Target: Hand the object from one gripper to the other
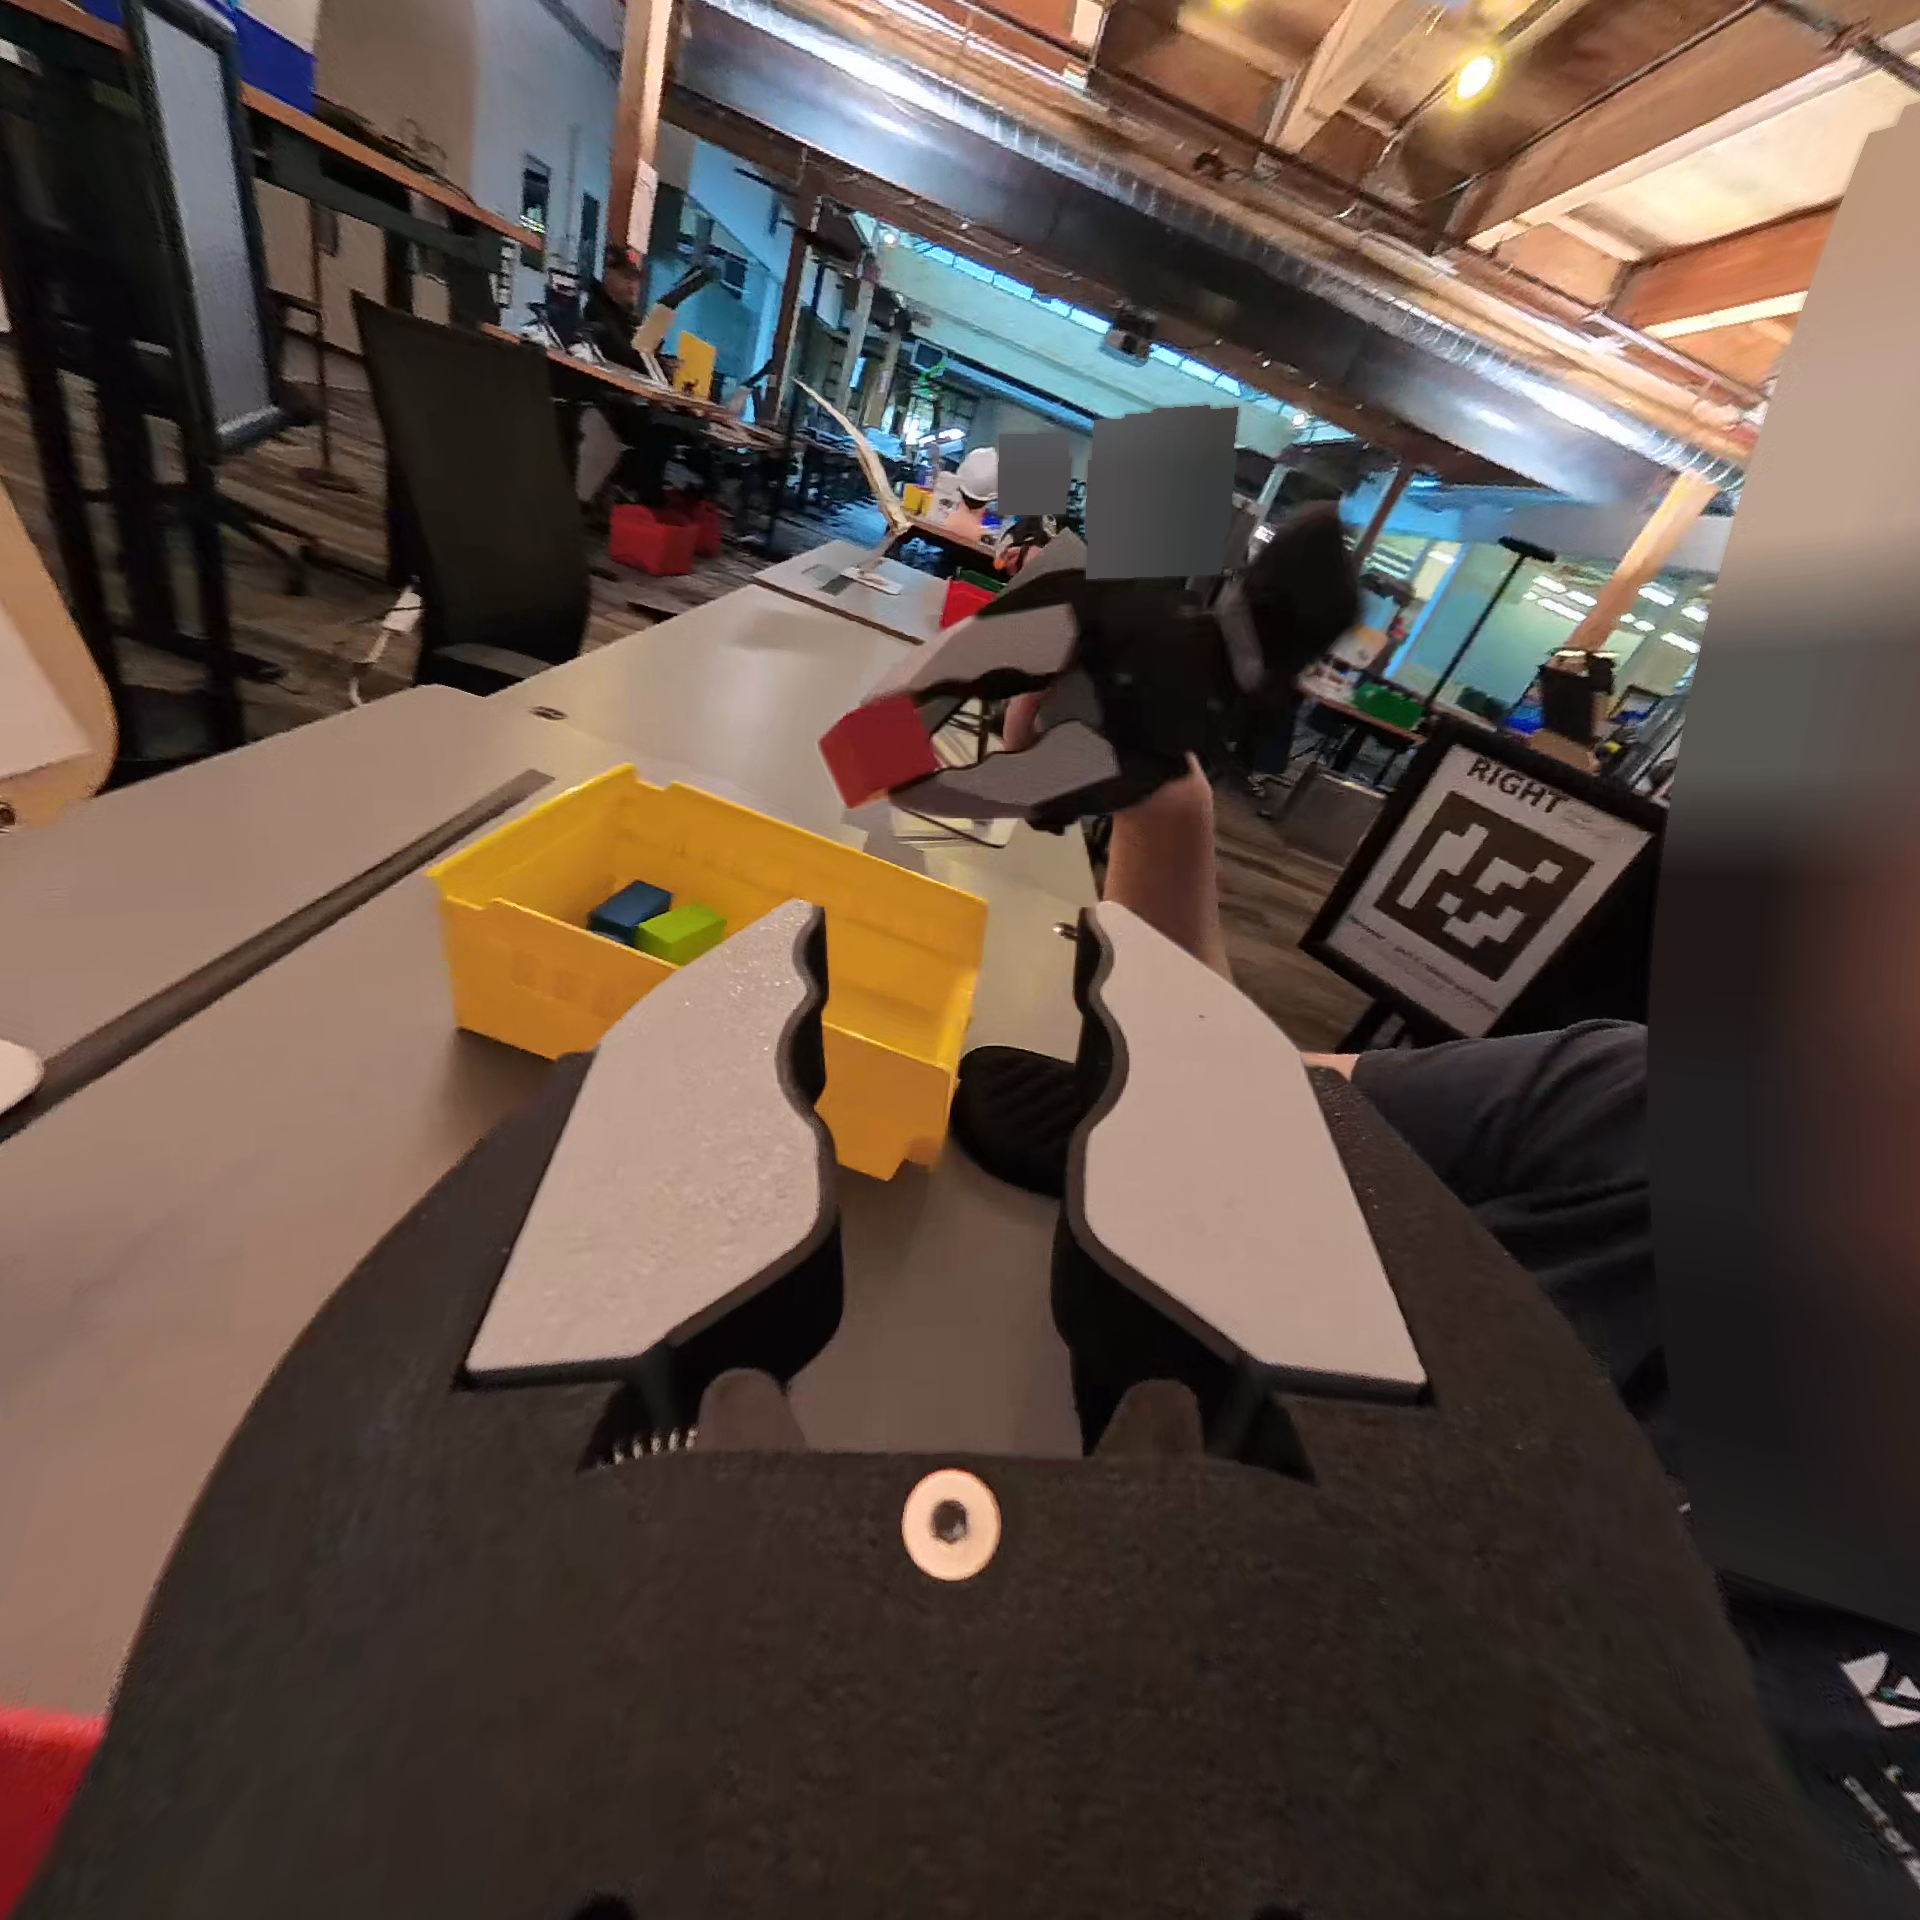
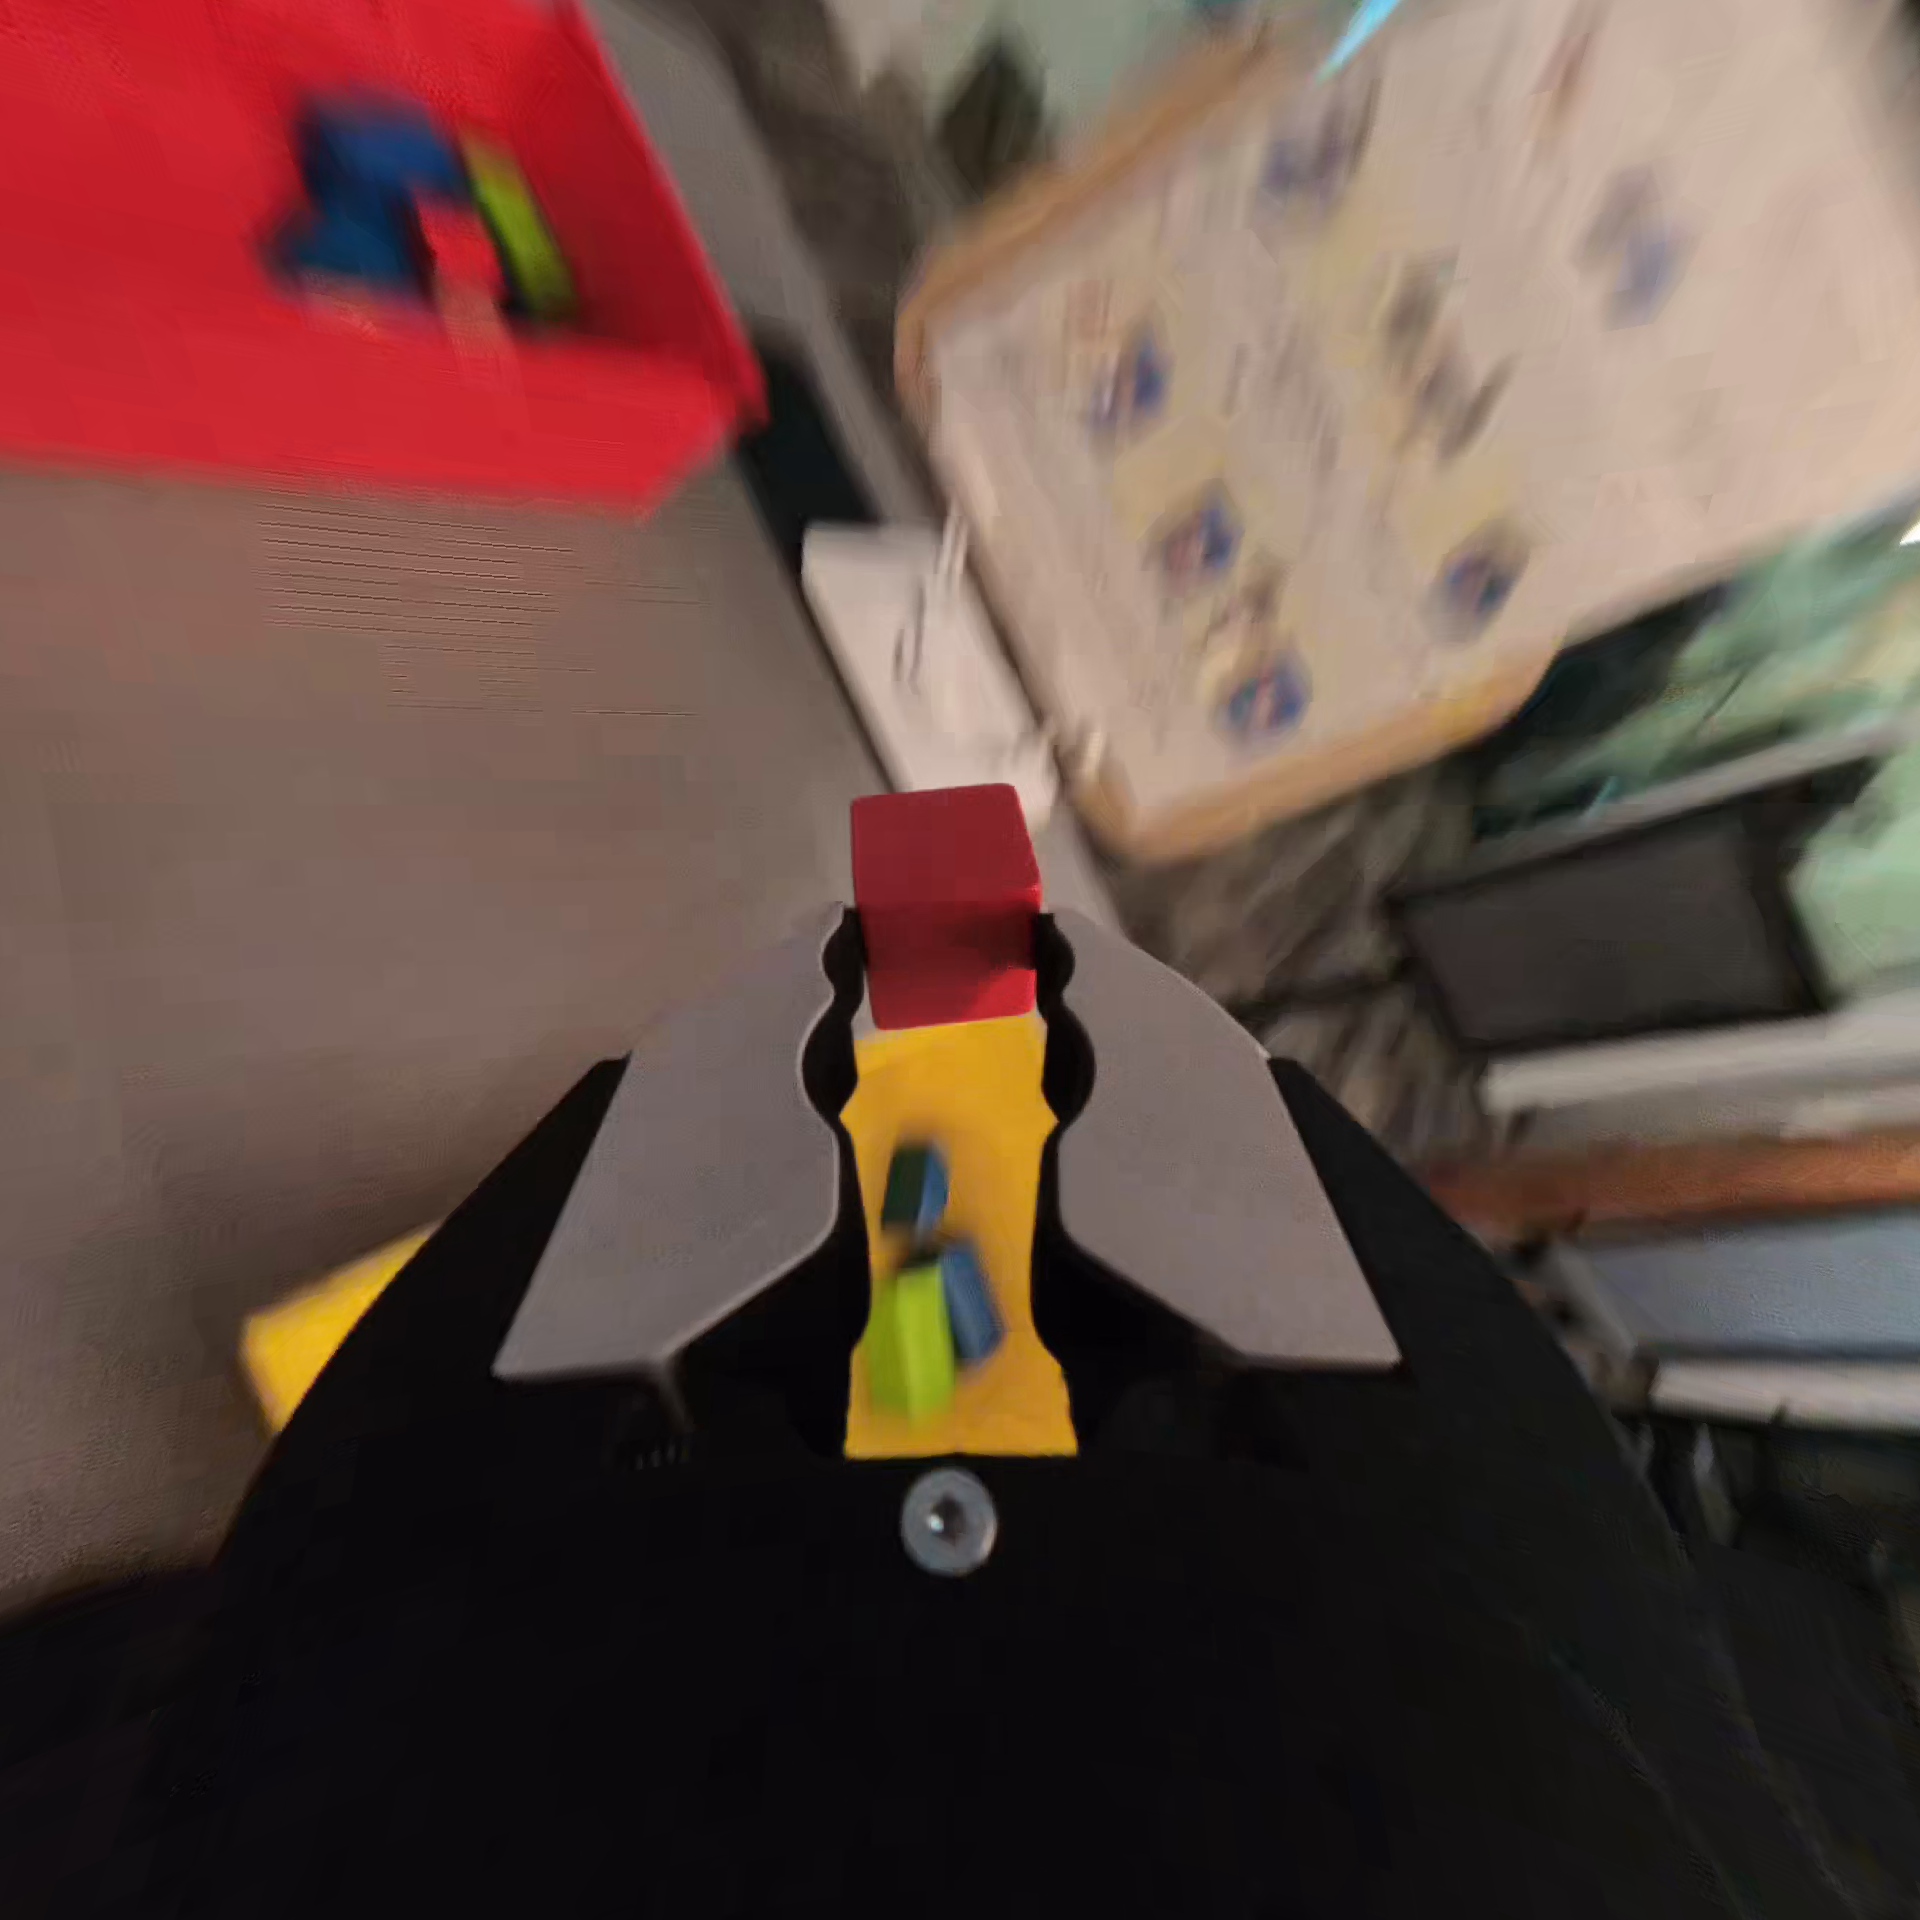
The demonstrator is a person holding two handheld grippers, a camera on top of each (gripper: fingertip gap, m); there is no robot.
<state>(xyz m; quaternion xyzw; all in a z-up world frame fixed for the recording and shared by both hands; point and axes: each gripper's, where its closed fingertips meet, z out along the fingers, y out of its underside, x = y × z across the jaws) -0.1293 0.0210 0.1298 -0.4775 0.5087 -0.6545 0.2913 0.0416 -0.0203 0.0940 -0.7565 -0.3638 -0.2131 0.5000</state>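
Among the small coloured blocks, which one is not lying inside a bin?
The red block: the right gripper holds it in the air, while the blue block and green block lie in the yellow bin.

Bin on the worktop, cube up in the air

Bin (image 1: 540,966) sits just past the left fingers (image 1: 717,1143); the cube (image 1: 878,750) is pinched between the right fingers (image 2: 727,1143), beyond the bin.

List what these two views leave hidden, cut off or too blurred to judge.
- Right wrist view: motion blur smears the red bin and the blocks in it; their count is unclear.
- Right wrist view: the right gripper covers most of the yellow bin.
- Left wrist view: the left gripper hides the yellow bin's near corner.
- Left wrist view: the red cube has its gripped faces hidden by the fingers.
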